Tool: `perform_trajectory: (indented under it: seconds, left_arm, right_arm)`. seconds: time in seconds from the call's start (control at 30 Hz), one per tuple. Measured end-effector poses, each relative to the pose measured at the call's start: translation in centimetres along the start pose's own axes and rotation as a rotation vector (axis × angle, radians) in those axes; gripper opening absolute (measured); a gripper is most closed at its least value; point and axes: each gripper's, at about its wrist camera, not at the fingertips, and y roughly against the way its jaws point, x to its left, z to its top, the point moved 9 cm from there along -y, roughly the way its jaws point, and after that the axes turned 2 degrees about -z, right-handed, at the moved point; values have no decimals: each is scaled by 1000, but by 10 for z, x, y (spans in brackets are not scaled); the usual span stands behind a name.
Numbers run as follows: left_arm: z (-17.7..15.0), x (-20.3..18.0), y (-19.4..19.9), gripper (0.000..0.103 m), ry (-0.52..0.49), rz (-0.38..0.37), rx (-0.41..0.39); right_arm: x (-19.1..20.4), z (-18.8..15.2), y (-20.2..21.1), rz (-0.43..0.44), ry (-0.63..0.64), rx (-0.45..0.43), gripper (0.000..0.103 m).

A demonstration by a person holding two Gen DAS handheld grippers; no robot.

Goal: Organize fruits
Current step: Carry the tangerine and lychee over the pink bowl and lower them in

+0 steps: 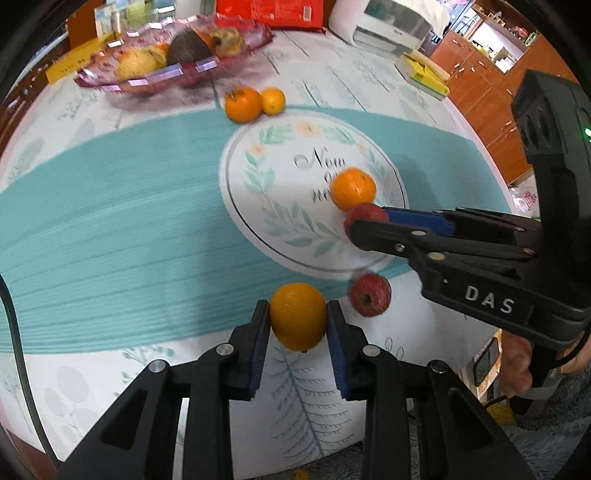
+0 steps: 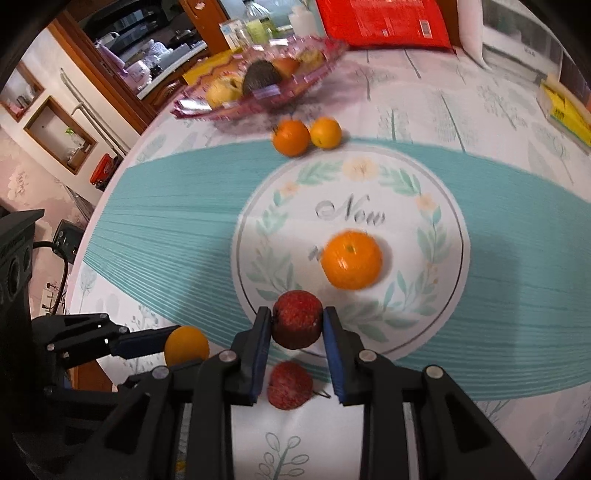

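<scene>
My left gripper (image 1: pixel 297 317) is shut on an orange (image 1: pixel 297 315) and holds it above the table's near side; it also shows in the right wrist view (image 2: pixel 186 345). My right gripper (image 2: pixel 297 325) is shut on a red apple (image 2: pixel 297 319), seen from the left wrist too (image 1: pixel 364 218). A second red apple (image 2: pixel 290 384) lies on the cloth just below it. Another orange (image 2: pixel 351 258) sits on the printed circle. Two small oranges (image 2: pixel 306 136) lie beside a pink glass fruit tray (image 2: pixel 236 107) that holds several fruits at the far left.
The round table has a teal-banded cloth (image 2: pixel 166 221). A red package (image 2: pixel 384 22), a white pillow-like object and a yellow box (image 2: pixel 565 107) stand at the far edge. Wooden cabinets (image 1: pixel 480 92) lie beyond the table.
</scene>
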Motion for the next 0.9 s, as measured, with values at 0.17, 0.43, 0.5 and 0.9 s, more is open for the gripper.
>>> perform_trajectory:
  seconds: [0.17,0.43,0.5,0.9]
  left_arm:
    - [24,13,29,29,2,33,-64]
    - [82,39,89,29,6,109,-197]
    - [98,46,106,29,-5,138,-234]
    - [204,78,203,29,-66,312,-417]
  right_arm:
    - [11,25,23,-5,40,-60,28]
    - [33,87,77,-30,143,-190,28]
    - [36,105,90,-57,169,-225,28]
    - [33,228,159,-124,161,-407,28]
